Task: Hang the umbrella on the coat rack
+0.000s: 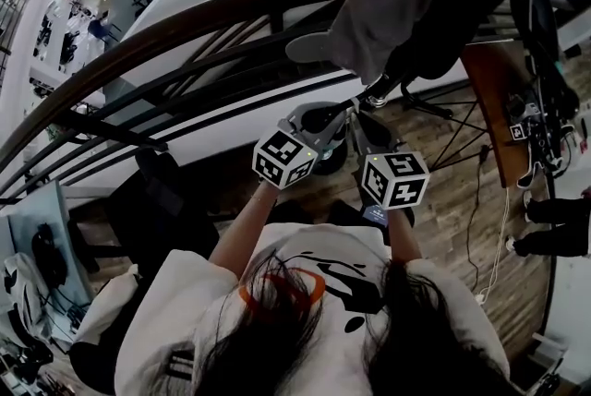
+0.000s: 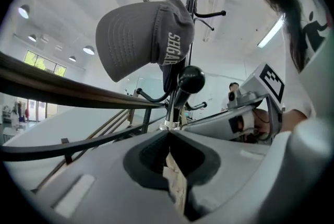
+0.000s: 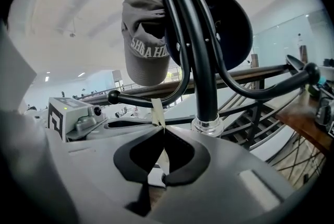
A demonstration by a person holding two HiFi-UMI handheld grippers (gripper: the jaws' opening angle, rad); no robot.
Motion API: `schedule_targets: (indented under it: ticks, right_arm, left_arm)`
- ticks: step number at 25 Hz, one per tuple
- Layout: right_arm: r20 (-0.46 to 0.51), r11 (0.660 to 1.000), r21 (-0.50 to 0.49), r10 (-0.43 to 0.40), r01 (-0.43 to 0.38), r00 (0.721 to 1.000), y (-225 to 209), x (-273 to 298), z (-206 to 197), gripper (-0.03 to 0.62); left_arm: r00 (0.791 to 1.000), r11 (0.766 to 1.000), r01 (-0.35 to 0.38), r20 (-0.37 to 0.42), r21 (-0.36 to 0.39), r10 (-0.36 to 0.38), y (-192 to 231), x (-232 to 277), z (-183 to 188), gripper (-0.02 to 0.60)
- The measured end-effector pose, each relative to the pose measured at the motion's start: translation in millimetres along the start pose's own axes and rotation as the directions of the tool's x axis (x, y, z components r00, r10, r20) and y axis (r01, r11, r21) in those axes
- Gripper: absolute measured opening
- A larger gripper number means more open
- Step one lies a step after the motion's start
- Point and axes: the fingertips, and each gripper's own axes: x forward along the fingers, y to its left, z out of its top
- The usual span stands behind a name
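Note:
The black coat rack (image 3: 202, 61) stands right in front of both grippers, with a grey cap (image 1: 369, 16) hung on it. My left gripper (image 2: 169, 131) is shut on a thin beige strap (image 2: 175, 186), just below a ball-tipped hook (image 2: 191, 79). My right gripper (image 3: 159, 126) is shut on a beige strap (image 3: 156, 109) that rises to a curved hook arm (image 3: 135, 100). In the head view the left gripper (image 1: 323, 119) and right gripper (image 1: 369, 134) sit close together at the rack, with a dark object (image 1: 331, 156) under them. The umbrella's body is not clearly seen.
A second dark hat (image 3: 229, 24) hangs behind the grey cap (image 3: 148, 35). A curved wooden handrail with black bars (image 1: 185, 25) runs just beyond the rack. A wooden table (image 1: 494, 108) and cables lie to the right on the plank floor.

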Motion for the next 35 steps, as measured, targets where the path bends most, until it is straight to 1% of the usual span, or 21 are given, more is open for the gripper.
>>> schedule_targets:
  ticks: [3,7,13,16,19,26,35]
  right_arm:
    - [0.010,1.000,-0.028,0.007,-0.007,1.000,-3.7,5.8,1.7,0.026]
    - [0.015,0.998,-0.063,0.032,-0.031,0.999,-4.2,12.1,3.0,0.028]
    - [0.008,0.995,-0.052,0.087,-0.086,0.996,-0.4,8.1,-0.3,0.042]
    - [0.005,0.993,-0.048,0.112,-0.112,0.994,0.9,3.4,-2.2,0.057]
    - [0.004,0.990,-0.047,0.136,-0.135,0.991,1.7,-2.1,-2.2,0.075]
    - [0.014,0.983,-0.042,0.180,-0.179,0.984,2.8,-16.5,-0.3,0.075]
    - [0.011,0.963,-0.040,0.268,-0.267,0.963,7.3,-32.4,-3.2,0.074]
  left_arm:
    - [0.999,1.000,0.022,0.042,-0.013,-0.021,3.0,3.7,-0.7,0.000]
    - [0.998,1.000,0.023,0.059,-0.016,-0.022,4.8,8.7,-0.9,0.001]
    - [1.000,1.000,0.011,0.018,0.024,-0.011,3.3,7.1,-2.7,0.009]
    - [1.000,0.999,-0.003,-0.004,0.040,0.003,1.4,4.7,-2.6,0.032]
    - [1.000,0.998,-0.027,-0.010,0.049,0.028,-1.1,0.9,-0.8,0.051]
    - [0.994,0.993,-0.109,-0.019,0.036,0.110,-6.0,-14.3,0.8,0.052]
    - [0.970,0.971,-0.240,-0.047,0.011,0.240,-21.6,-37.1,0.0,0.052]
